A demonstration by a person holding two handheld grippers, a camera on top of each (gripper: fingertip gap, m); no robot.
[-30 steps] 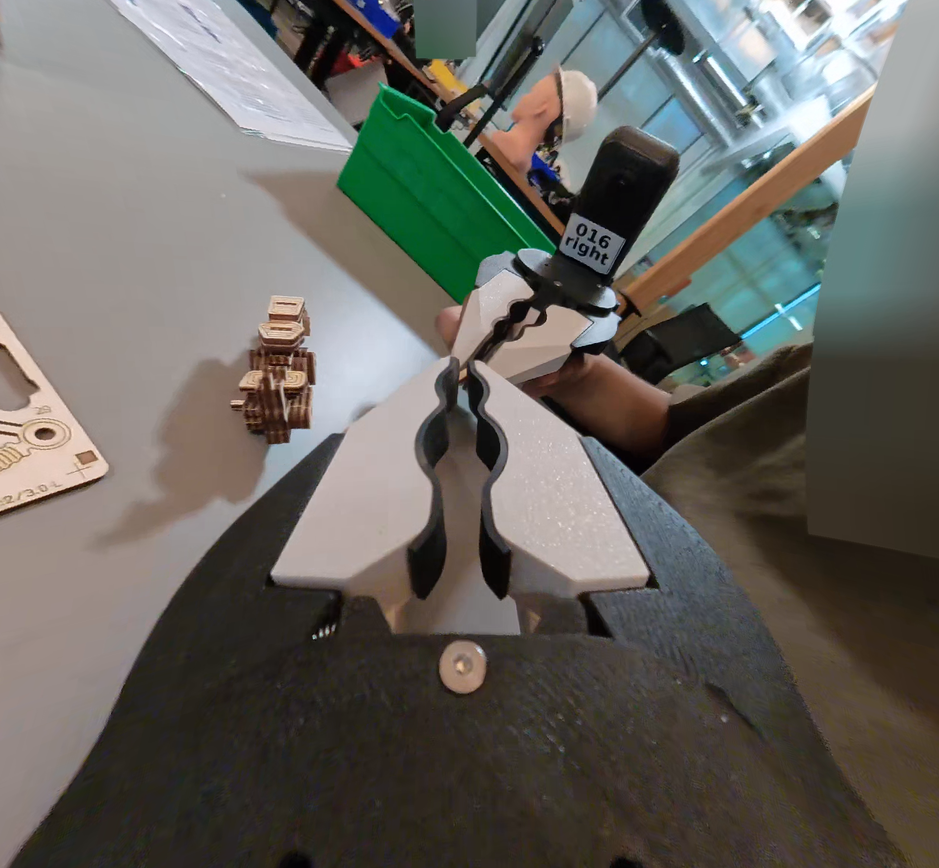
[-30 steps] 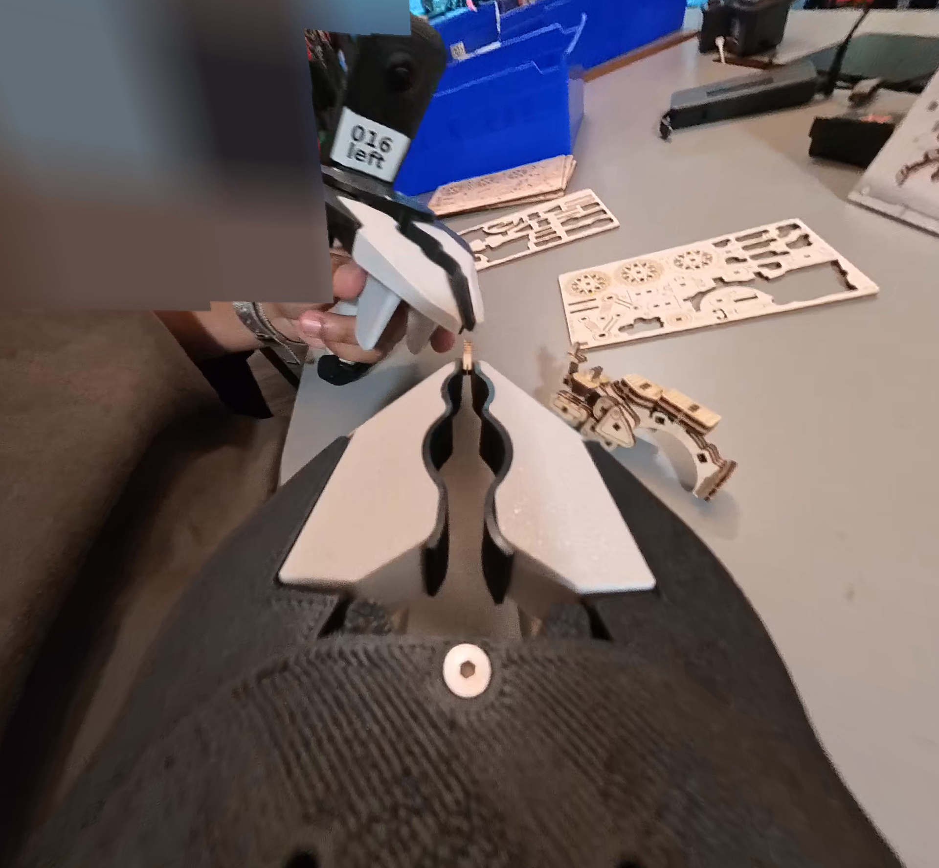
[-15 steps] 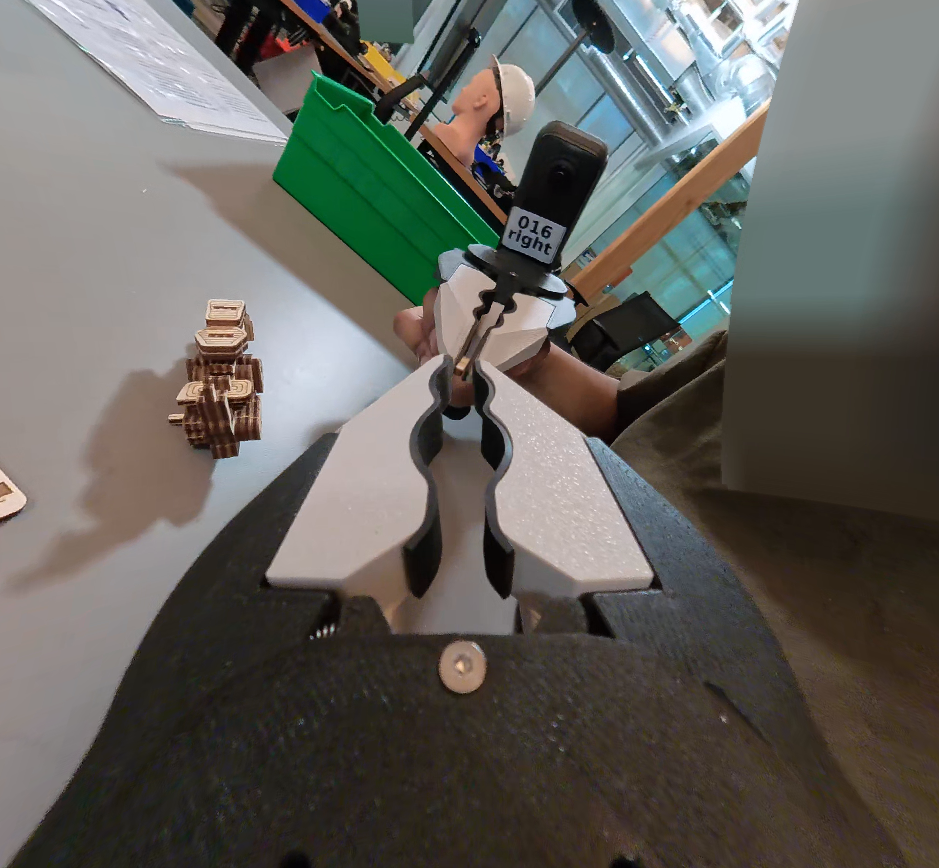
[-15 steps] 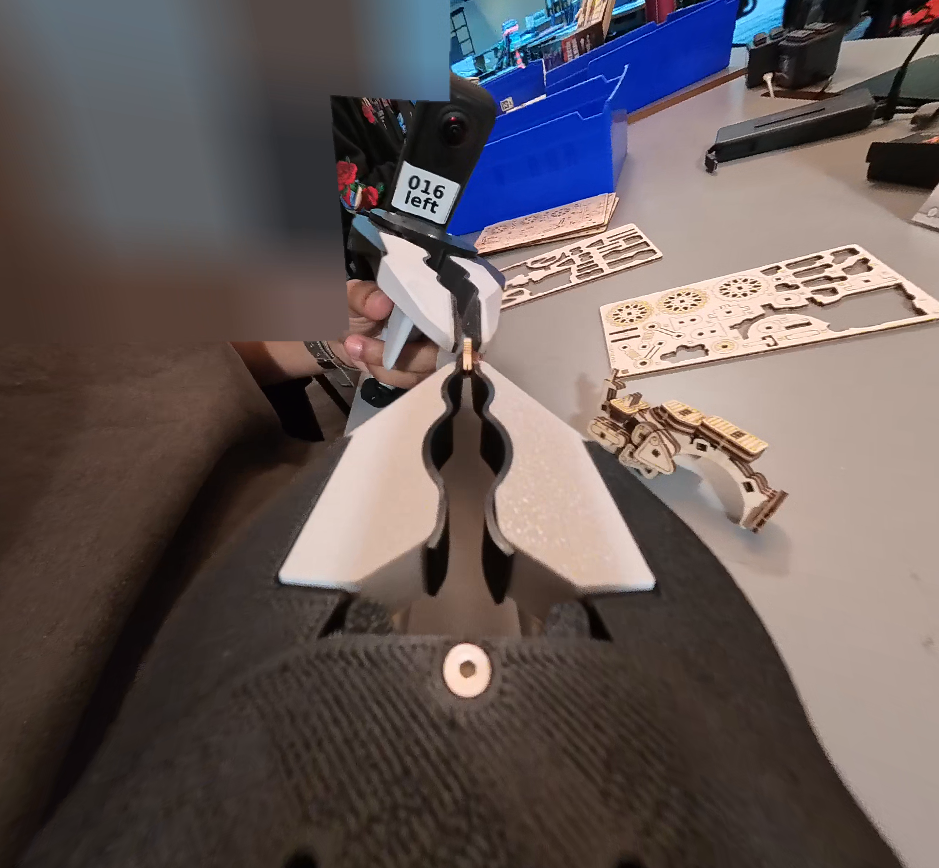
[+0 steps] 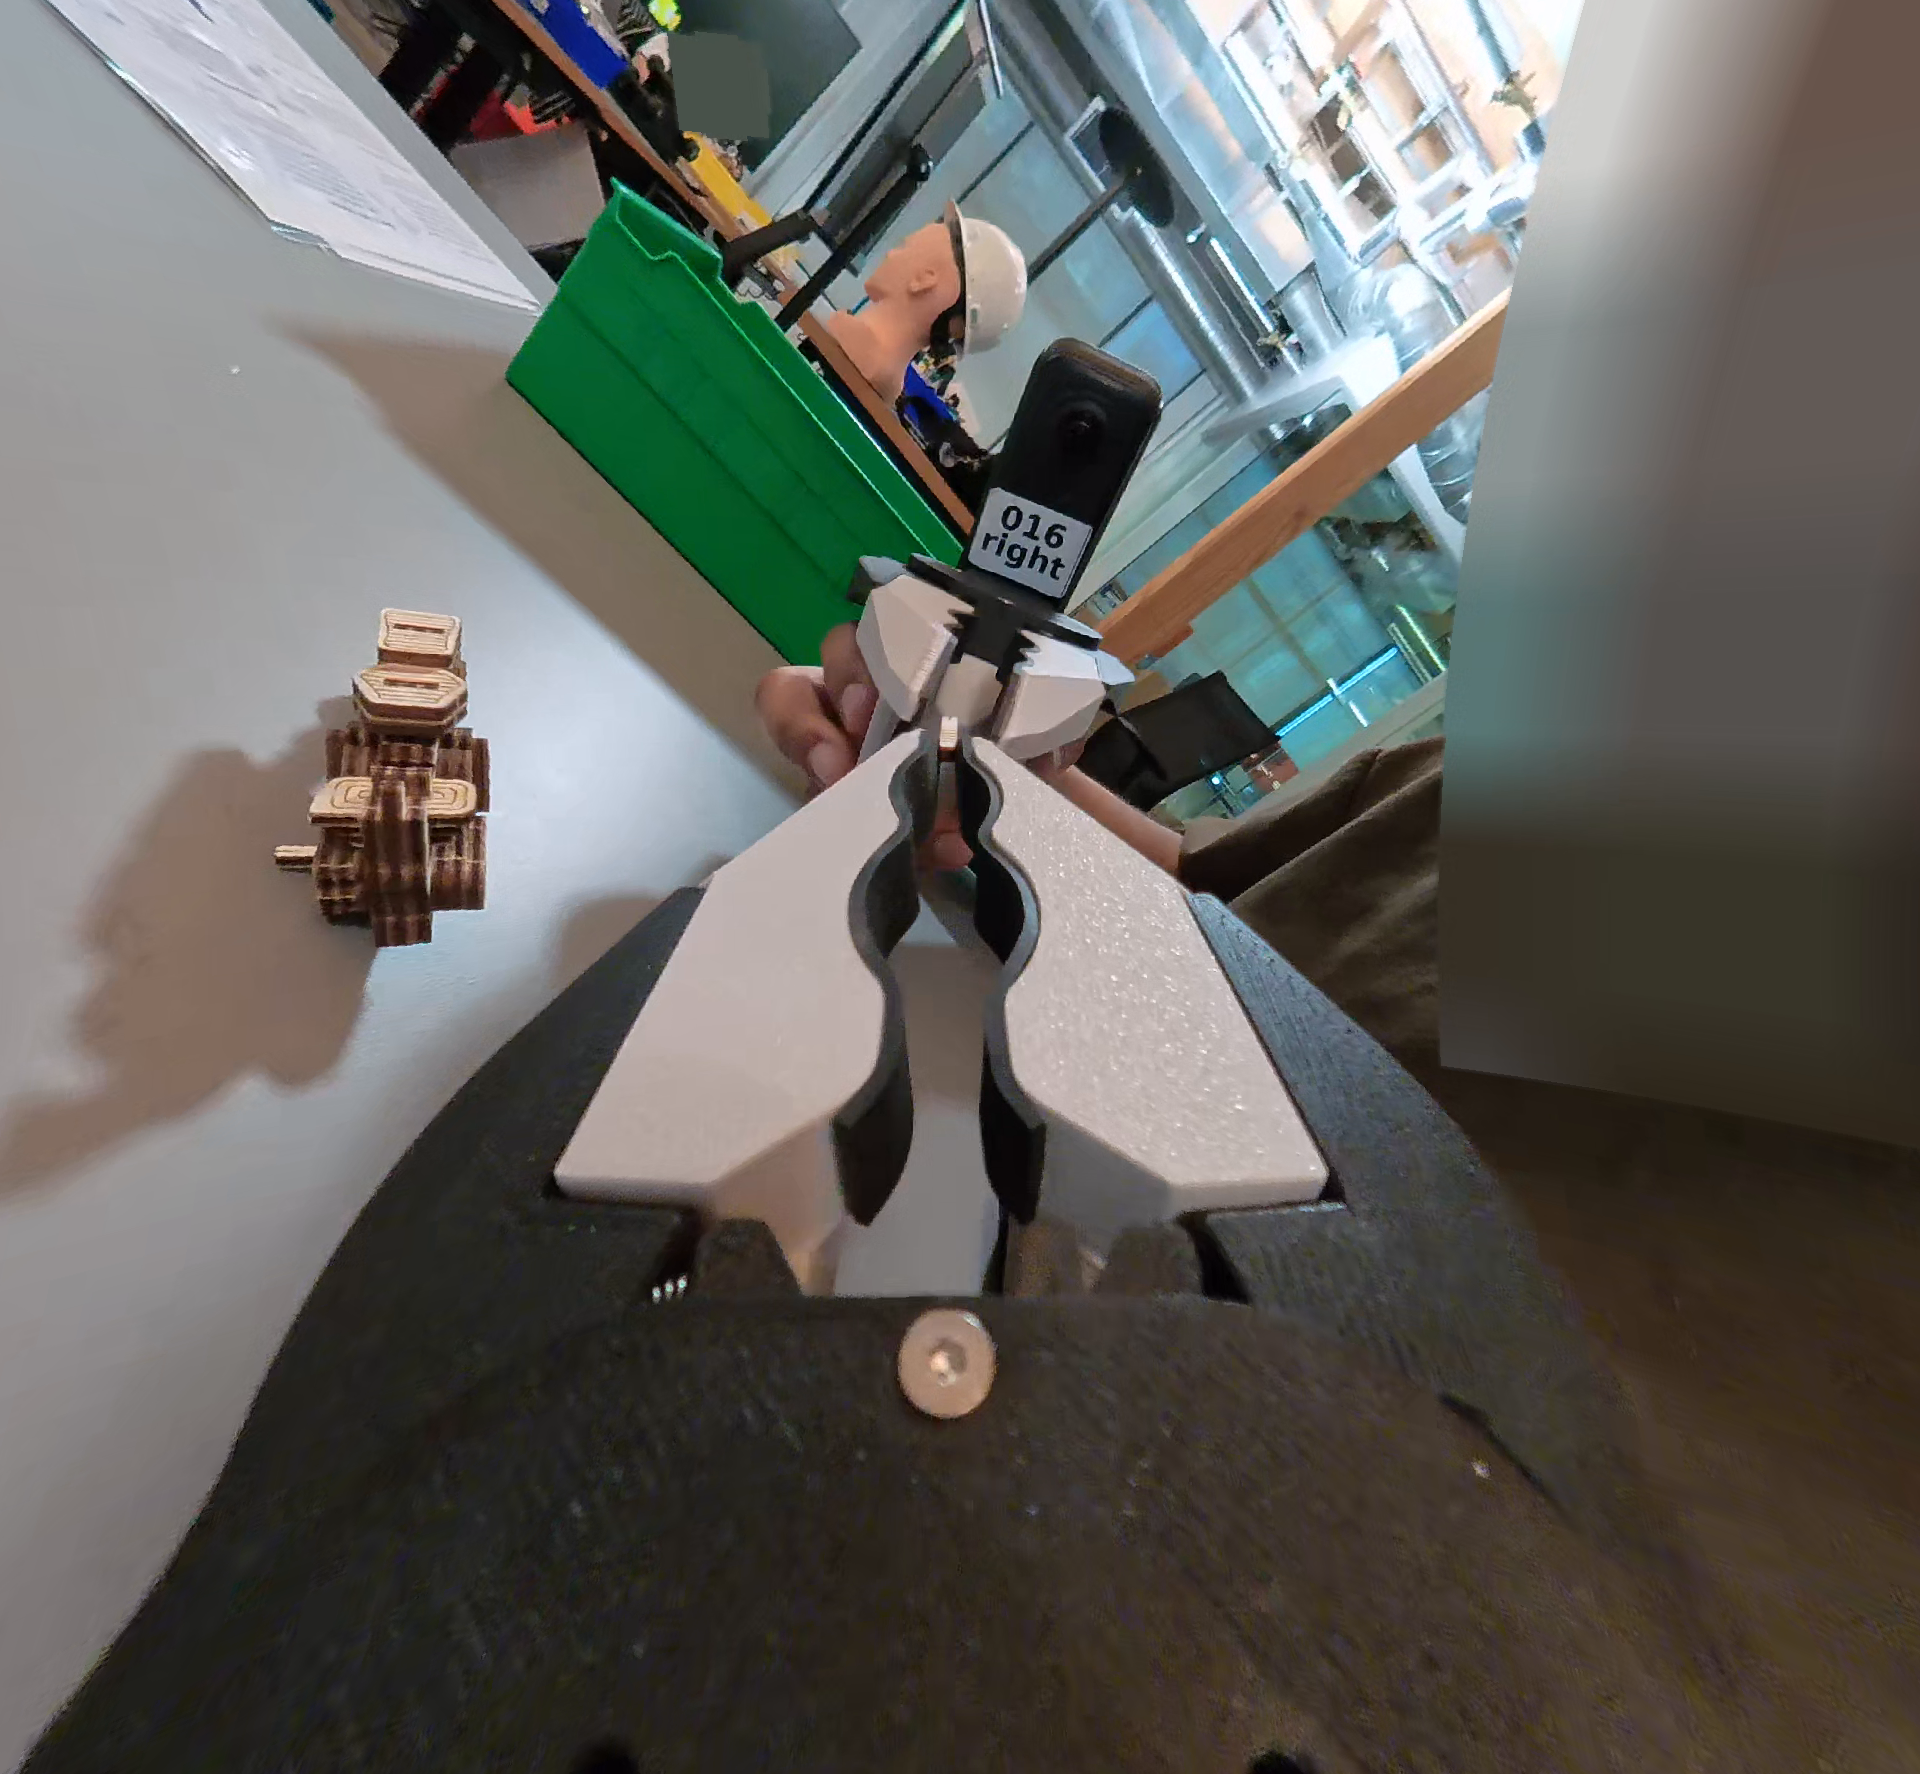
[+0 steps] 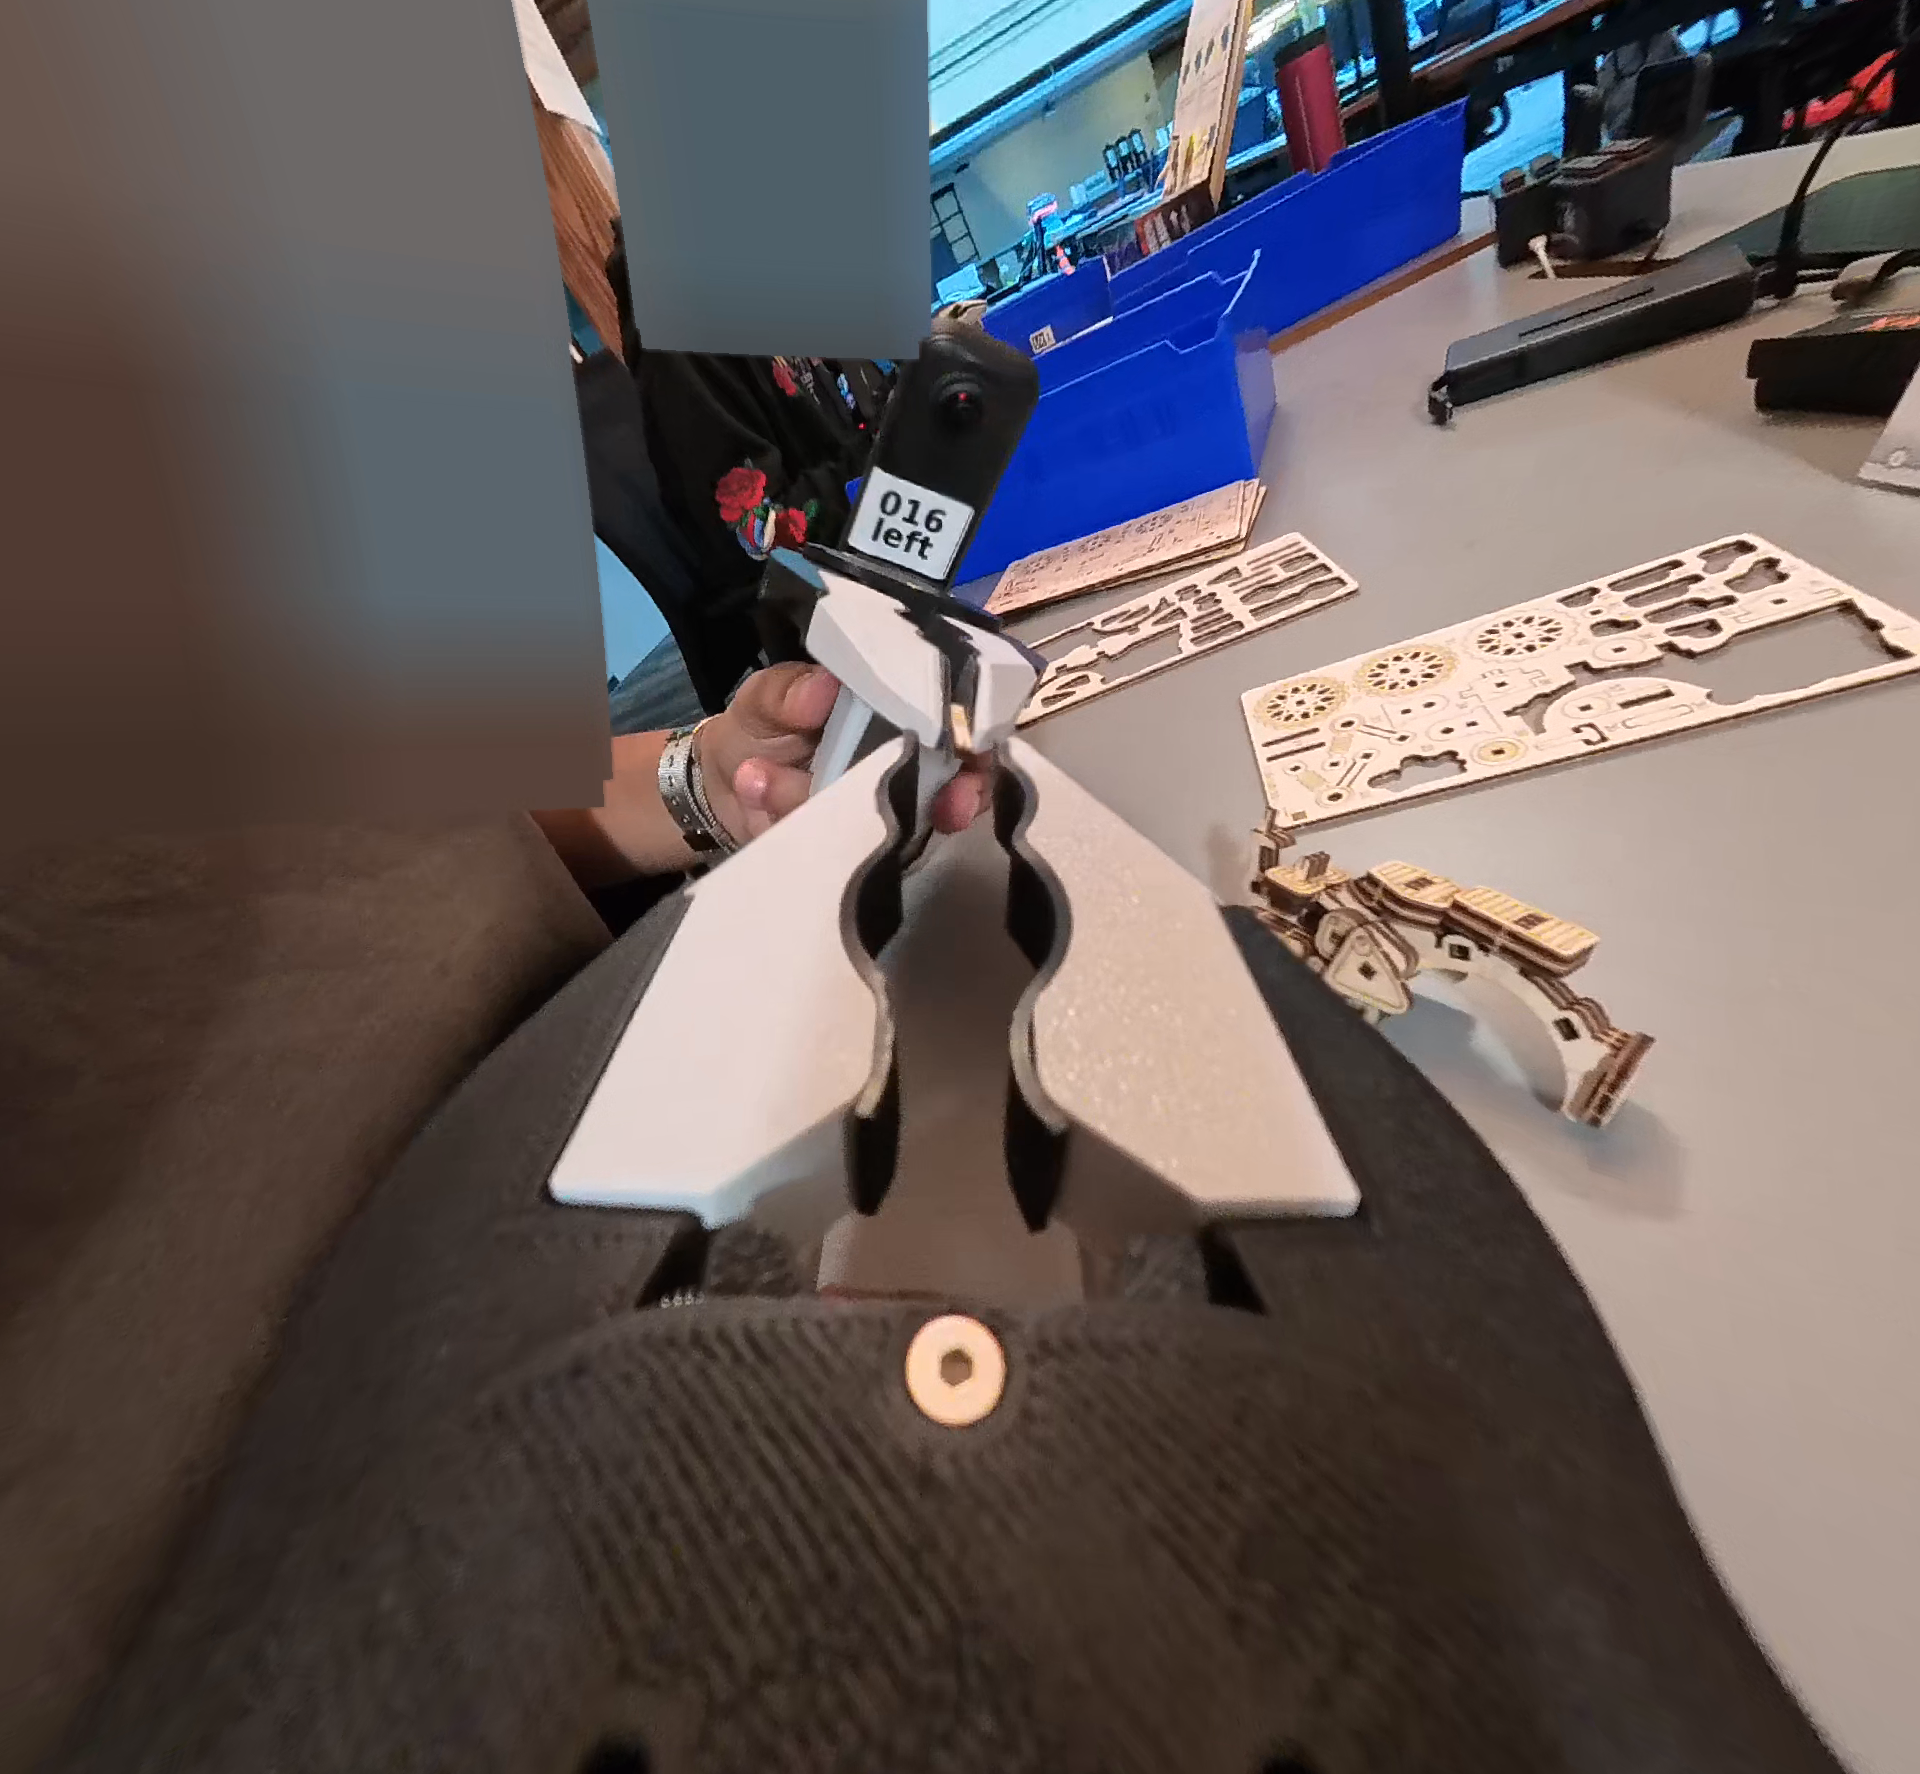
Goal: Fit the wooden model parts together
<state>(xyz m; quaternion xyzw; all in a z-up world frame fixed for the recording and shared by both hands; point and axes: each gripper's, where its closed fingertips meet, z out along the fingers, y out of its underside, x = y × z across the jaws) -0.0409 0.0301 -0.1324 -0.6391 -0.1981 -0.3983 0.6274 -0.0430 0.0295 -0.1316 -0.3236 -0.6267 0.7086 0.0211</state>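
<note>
Grey desk (image 6: pixel 1558 893), centre frame: left gripper (image 5: pixel 948 750) pinches a small wooden part (image 5: pixel 948 735); right gripper (image 6: pixel 951 758) stands parted, empty, tips facing it.

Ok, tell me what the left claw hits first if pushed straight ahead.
The right claw, probably: it faces the left claw nearly tip to tip, jaws open, with only the small wooden piece the left one grips between them. Exact depth is unclear.
</note>
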